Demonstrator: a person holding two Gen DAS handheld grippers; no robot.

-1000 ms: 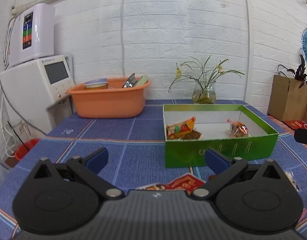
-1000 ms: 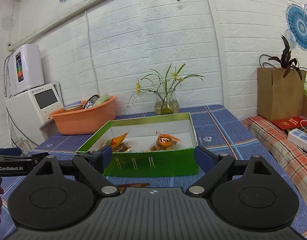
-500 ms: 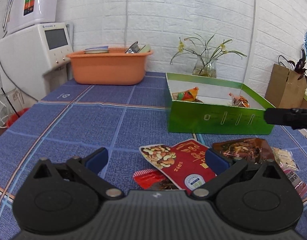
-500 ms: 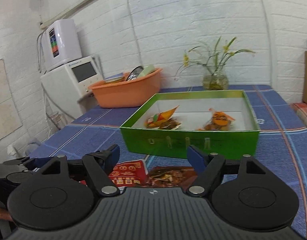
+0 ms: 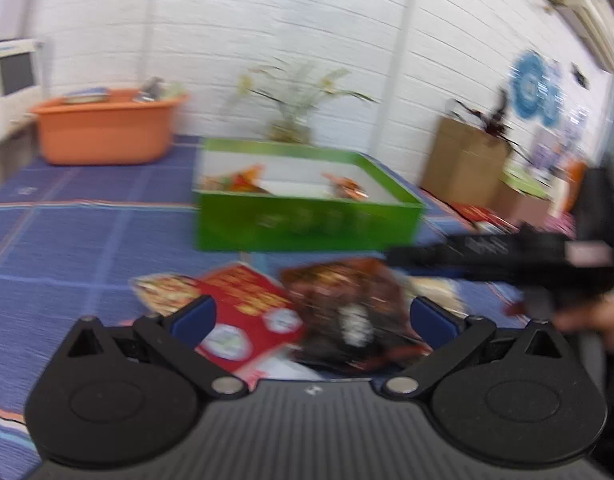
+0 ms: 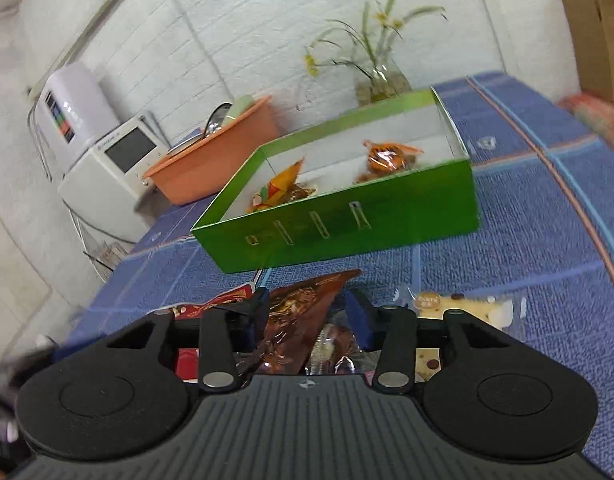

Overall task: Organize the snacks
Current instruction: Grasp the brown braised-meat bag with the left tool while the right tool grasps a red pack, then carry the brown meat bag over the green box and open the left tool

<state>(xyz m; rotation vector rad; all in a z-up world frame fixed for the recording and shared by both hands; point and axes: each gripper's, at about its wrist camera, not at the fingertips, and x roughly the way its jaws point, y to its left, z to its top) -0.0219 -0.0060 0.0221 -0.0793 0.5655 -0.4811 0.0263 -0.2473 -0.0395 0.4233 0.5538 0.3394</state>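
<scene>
Now, brown snack packet (image 6: 303,312): a glossy dark-brown foil pouch with gold and reddish print, creased and catching the light; it lies flat on the blue tablecloth (image 6: 527,240) just in front of the green box (image 6: 347,220), one corner pointing toward the box.
Right gripper (image 6: 307,312): tilted down over the brown packet, its blue-padded fingers on either side of the packet; the jaws have just been closing and stand partly narrowed with the packet between them, but whether the pads press on it yet I cannot tell.
Left gripper (image 5: 311,316): jaws spread wide and holding nothing, hovering above the heap of packets; this view is blurred.
Red snack packet (image 5: 243,308): bright red with a picture of mixed nuts at one end and a round white label, lying just left of the brown one and overlapped by it.
Pale snack packet (image 6: 459,308): clear wrapper with cream-coloured contents, on the cloth just right of the right gripper.
Green box: open-topped, white inside, with slot marks on its front wall; two small orange-wrapped snacks lie in it, well apart.
Orange basin (image 6: 219,160): behind the box, at the wall, beside a white appliance (image 6: 107,184).
Flower vase (image 6: 381,84): glass, behind the box's far edge.
</scene>
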